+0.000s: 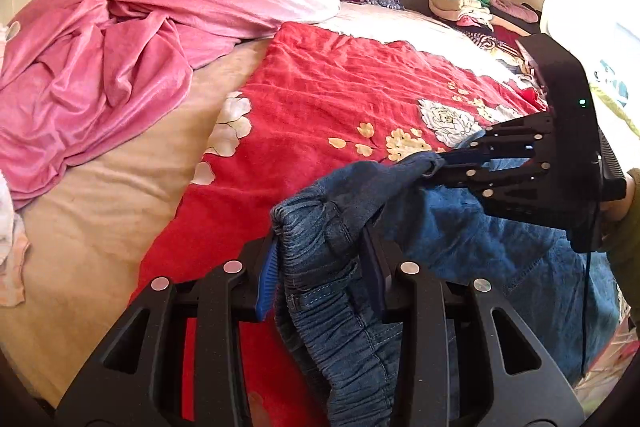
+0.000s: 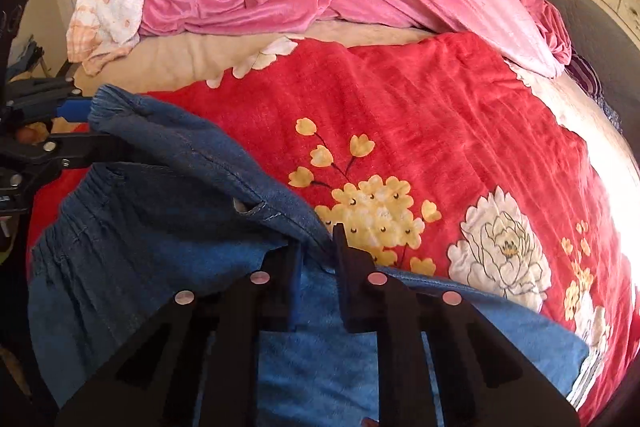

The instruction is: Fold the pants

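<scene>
Barely begun, by the look of it: the pants [image 1: 344,267] are bunched and partly lifted at the near edge of the red floral blanket [image 1: 340,95], no fold made yet. Both grippers are clamped on the elastic waistband, the left gripper [image 1: 320,263] at 1 end, the right gripper [image 2: 318,255] at the other. Spreading flat and every fold remain

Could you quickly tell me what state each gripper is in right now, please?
Left gripper: closed on the gathered waistband of the blue denim pants.
Right gripper: closed on a fold of the same pants, near the waist.
</scene>
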`<state>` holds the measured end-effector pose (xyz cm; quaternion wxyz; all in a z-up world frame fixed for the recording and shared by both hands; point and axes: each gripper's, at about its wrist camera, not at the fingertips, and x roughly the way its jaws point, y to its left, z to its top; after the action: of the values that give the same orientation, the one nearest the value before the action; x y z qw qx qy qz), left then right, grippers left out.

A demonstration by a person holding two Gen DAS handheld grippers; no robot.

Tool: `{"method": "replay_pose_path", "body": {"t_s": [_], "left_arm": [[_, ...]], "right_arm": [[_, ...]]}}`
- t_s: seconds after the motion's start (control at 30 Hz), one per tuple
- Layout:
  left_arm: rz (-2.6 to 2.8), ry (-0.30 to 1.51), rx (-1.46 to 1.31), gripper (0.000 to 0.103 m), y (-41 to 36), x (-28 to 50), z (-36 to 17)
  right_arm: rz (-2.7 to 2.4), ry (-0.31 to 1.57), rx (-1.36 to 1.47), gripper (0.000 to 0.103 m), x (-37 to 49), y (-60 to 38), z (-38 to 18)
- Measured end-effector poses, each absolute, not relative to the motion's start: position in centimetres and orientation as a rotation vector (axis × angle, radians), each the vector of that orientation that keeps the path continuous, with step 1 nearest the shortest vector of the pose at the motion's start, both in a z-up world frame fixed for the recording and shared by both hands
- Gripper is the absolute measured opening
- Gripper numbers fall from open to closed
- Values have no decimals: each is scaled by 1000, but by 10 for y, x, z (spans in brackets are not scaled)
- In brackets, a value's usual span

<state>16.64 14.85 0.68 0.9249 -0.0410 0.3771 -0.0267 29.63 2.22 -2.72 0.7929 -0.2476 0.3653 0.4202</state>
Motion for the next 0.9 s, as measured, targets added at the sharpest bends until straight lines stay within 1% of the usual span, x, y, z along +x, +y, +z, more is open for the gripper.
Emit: {"method": "replay_pose_path", "body": {"t_s": [0.07,0.23,0.5,0.9], "left_arm": [[-56,767,-71,28,145,162,8],[-64,739,-40,28,134,151,16],[-85,700,-26,28,109,107,25],[-112,762,-66,28,87,52,10]], "right_arm": [[893,760,-502,10,284,10,-19],[871,705,-389,10,248,-25,3],[855,664,-263,10,186,-65,14],[860,744,-220,10,115,-93,-1]]}}
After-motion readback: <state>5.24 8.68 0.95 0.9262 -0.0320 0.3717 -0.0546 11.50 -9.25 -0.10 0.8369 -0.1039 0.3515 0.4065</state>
